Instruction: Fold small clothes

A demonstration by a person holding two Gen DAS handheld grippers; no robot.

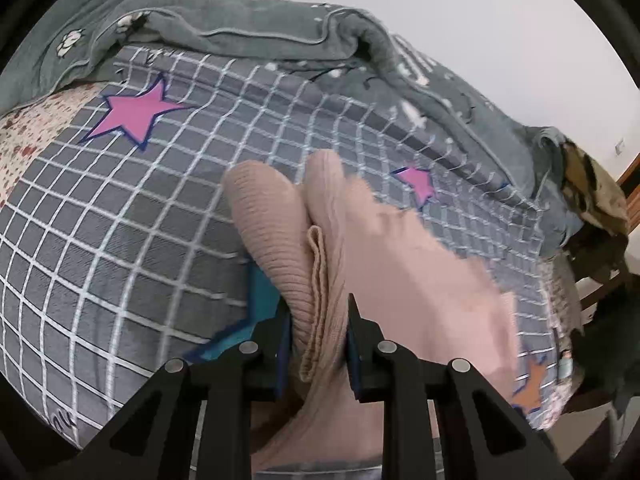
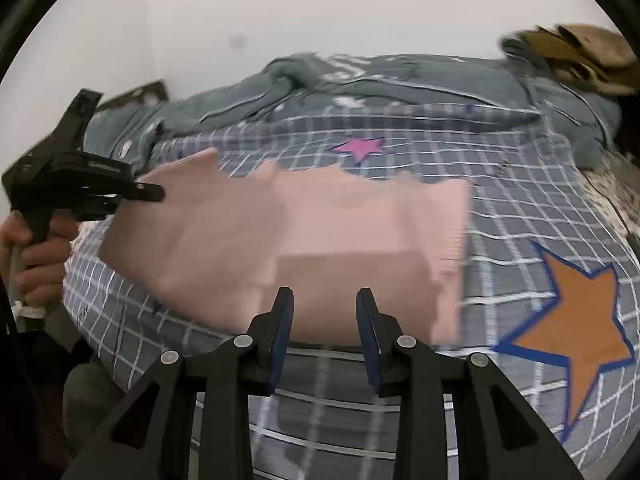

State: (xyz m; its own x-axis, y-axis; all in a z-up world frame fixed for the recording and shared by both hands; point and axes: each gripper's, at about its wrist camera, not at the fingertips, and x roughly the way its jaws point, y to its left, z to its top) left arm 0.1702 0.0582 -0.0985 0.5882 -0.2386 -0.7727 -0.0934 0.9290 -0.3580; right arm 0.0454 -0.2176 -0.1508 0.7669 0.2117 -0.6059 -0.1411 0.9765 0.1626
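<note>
Bed in grey checked star sheet [image 2: 520, 200], pink garment [image 2: 320, 240], rumpled grey blanket [image 1: 260, 28]

You see a pink ribbed knit cloth garment [image 1: 280, 240], soft and matt, on the grey grid-printed cotton bed sheet [image 1: 120, 220]. Behind lies a fuzzy grey fleece blanket [image 1: 240, 32]. Your left hand-held gripper [image 1: 316, 344] is matt black plastic with smooth metal pins.

One pink garment [image 1: 400, 264]; two tongs [image 1: 318, 340] [image 2: 325, 336].
</note>
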